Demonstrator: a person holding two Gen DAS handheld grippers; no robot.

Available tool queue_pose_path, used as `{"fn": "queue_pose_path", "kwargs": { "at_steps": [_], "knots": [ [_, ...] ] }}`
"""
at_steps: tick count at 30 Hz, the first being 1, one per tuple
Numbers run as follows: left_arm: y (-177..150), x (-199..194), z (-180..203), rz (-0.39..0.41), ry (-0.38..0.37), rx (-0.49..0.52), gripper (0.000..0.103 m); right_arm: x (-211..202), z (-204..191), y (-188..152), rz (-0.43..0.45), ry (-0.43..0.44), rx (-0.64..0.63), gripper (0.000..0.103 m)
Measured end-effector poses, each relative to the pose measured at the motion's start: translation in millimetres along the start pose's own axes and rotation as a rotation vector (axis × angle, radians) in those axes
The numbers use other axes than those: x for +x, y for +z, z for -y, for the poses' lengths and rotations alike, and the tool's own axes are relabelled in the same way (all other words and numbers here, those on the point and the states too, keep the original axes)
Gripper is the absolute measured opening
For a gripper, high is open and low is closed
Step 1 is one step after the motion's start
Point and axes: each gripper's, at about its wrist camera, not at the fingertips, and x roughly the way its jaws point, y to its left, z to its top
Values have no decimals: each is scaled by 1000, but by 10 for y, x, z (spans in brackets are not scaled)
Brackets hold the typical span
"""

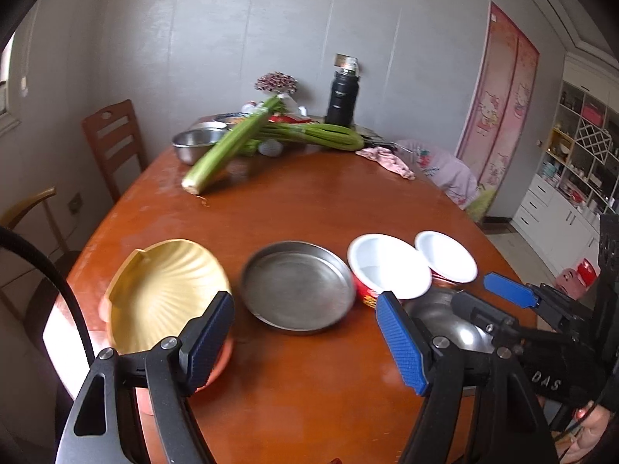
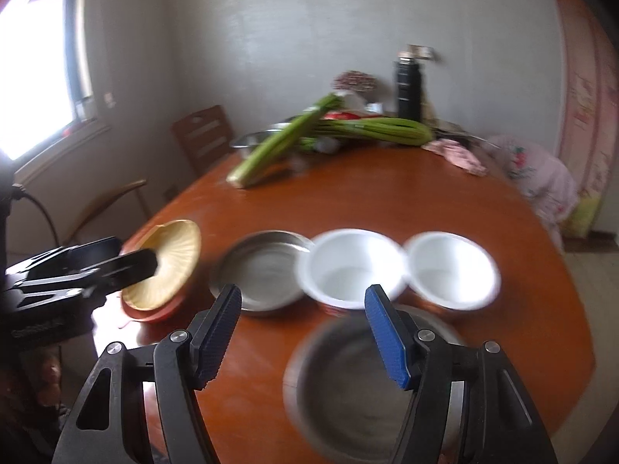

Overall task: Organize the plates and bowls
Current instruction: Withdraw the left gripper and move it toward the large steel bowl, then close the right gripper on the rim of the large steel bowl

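Observation:
A yellow ribbed plate [image 1: 162, 294] tilts up on a red plate [image 1: 220, 363] at the table's near left; it also shows in the right wrist view [image 2: 174, 266]. My left gripper [image 1: 305, 340] is open, its left finger [image 1: 209, 336] against the yellow plate's rim. A steel pan [image 1: 298, 286] sits in the middle. Two white enamel bowls [image 1: 387, 266] [image 1: 445, 255] stand to its right. A steel bowl [image 2: 356, 382] lies under my right gripper [image 2: 305, 332], which is open and empty.
At the far end of the brown table [image 1: 309, 201] lie green vegetable stalks [image 1: 232, 143], a steel basin [image 1: 193, 143], a black flask [image 1: 342, 92] and a pink cloth [image 1: 387, 158]. Wooden chairs [image 1: 112, 139] stand at the left.

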Motion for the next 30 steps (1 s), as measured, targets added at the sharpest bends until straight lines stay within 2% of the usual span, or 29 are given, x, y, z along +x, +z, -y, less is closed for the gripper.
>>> {"fn": "queue_pose_path", "kwargs": {
  "at_steps": [3,12,24,30],
  "knots": [
    [-8,63,121,-8,-16,8,75,-60,253,-61,-4,-49,38,68],
    [-38,276,316,-45,-42,3,75,-117,730,-166,-26,-84,88,68],
    [-228,722,621,-157,-104,11,75,87,982,-408,-111,-97,93,68],
    [-318,939,751,-214,-111,19,75,233,1006,-484,-146,-86,83,68]
  ]
}}
